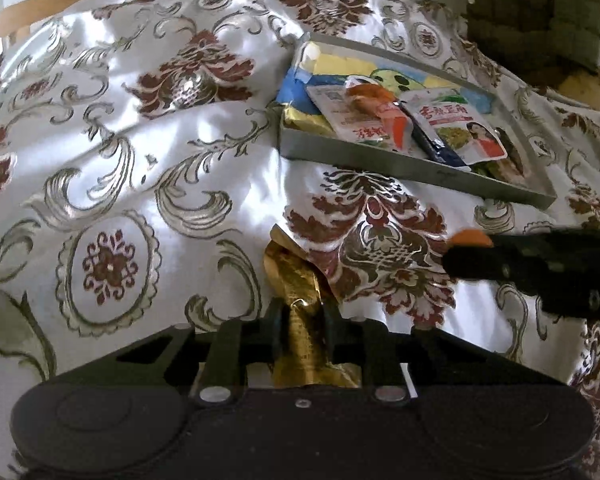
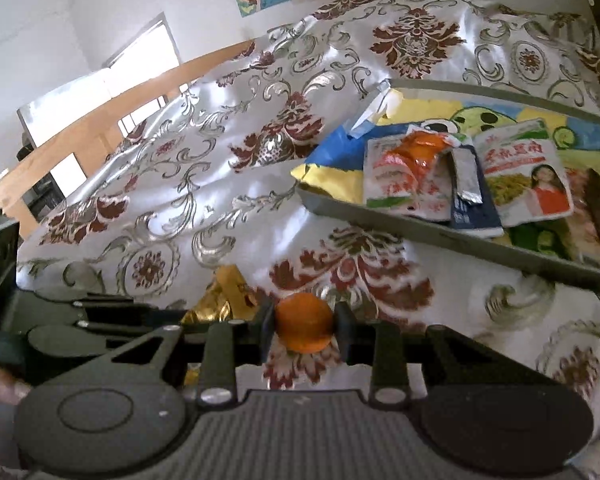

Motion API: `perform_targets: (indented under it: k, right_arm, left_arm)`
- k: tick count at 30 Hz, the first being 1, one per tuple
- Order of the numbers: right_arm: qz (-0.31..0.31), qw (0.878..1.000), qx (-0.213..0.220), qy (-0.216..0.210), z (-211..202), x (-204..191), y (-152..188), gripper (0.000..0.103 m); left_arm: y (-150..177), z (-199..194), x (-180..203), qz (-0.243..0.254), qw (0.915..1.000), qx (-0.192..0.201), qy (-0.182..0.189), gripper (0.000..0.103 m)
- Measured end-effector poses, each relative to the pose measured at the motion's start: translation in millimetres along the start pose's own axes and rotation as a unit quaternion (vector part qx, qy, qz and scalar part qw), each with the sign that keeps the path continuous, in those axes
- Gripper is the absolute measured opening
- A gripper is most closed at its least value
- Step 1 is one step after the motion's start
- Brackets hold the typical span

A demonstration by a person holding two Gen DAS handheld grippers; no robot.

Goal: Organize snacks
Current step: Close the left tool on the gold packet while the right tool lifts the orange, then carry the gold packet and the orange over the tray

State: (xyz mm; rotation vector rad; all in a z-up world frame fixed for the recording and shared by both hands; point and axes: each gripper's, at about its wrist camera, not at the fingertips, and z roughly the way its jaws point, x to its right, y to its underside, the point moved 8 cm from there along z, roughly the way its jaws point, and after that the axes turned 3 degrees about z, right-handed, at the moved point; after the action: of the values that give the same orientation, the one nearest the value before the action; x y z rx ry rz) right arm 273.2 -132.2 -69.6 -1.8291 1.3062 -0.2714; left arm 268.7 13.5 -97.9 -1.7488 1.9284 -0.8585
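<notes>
Two snacks ride toward a grey tray [image 1: 412,168] on a counter draped in a floral satin cloth [image 1: 112,128]. The left gripper [image 1: 302,320] has its jaws closed narrow on a crinkled gold foil packet [image 1: 296,280], which juts forward from the jaws at the near edge of the scene. The right gripper [image 2: 305,322] has its jaws pinched on a small round orange snack [image 2: 304,322]; in the left wrist view that gripper enters from the right, well short of the tray.

The tray sits far and to the right. In it lie a large yellow-and-blue bag [image 2: 340,160] underneath, a white-and-red sachet [image 2: 396,176], a crumpled orange wrapper [image 2: 424,148], a dark blue packet [image 2: 472,212] and a white pouch printed with a woman in red [image 2: 528,176], partly overlapping.

To do this well, each snack should probably clear the tray's near wall before release. The pile sits toward the tray's left and middle, so the right end looks the likelier spot. The foil will likely spring and slide.
</notes>
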Motion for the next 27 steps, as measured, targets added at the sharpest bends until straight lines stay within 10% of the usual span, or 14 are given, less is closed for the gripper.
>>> perform_targets:
  k: [27]
  right_arm:
    - [0.033,0.999,0.033,0.002,-30.3,9.5,26.1,0.035]
  left_arm:
    - [-3.9,-26.3,28.3,-0.045,0.9983,0.037,0.005,0.016]
